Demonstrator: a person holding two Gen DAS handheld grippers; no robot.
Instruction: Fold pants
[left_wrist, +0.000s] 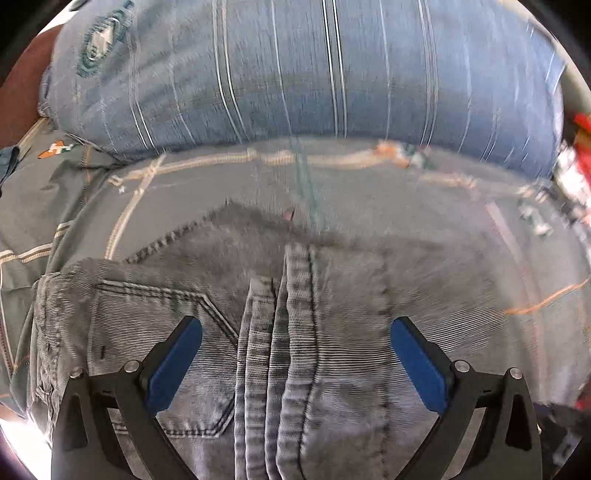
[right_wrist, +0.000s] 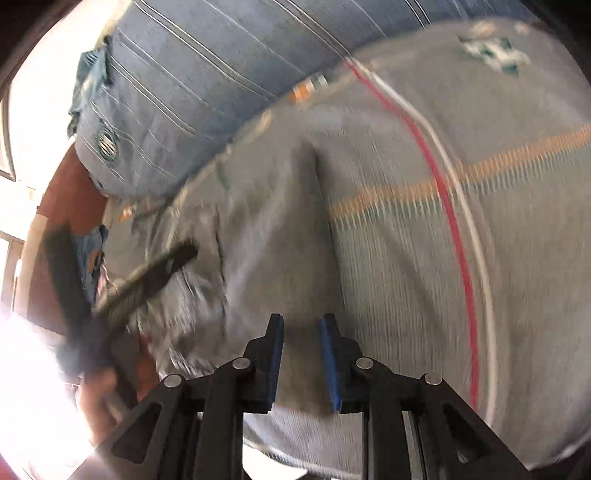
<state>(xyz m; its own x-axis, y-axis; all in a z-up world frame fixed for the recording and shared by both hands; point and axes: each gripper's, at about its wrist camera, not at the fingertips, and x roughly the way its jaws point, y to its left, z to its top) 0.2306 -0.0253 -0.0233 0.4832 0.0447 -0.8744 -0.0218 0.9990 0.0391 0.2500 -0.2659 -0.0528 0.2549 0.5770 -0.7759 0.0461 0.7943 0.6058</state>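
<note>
grey jeans (left_wrist: 295, 332) lying flat on the bed, back pocket up on the left, thick seam bunched in folds down the middle

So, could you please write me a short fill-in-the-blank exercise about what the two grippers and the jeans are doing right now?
1. The left gripper hangs over the grey jeans with its jaws wide ____.
2. The pads of both grippers are coloured ____.
3. The right gripper has a fold of ____ fabric between its nearly closed jaws.
4. Behind the jeans lies a striped ____ pillow.

Missing words: open; blue; grey; blue
</note>
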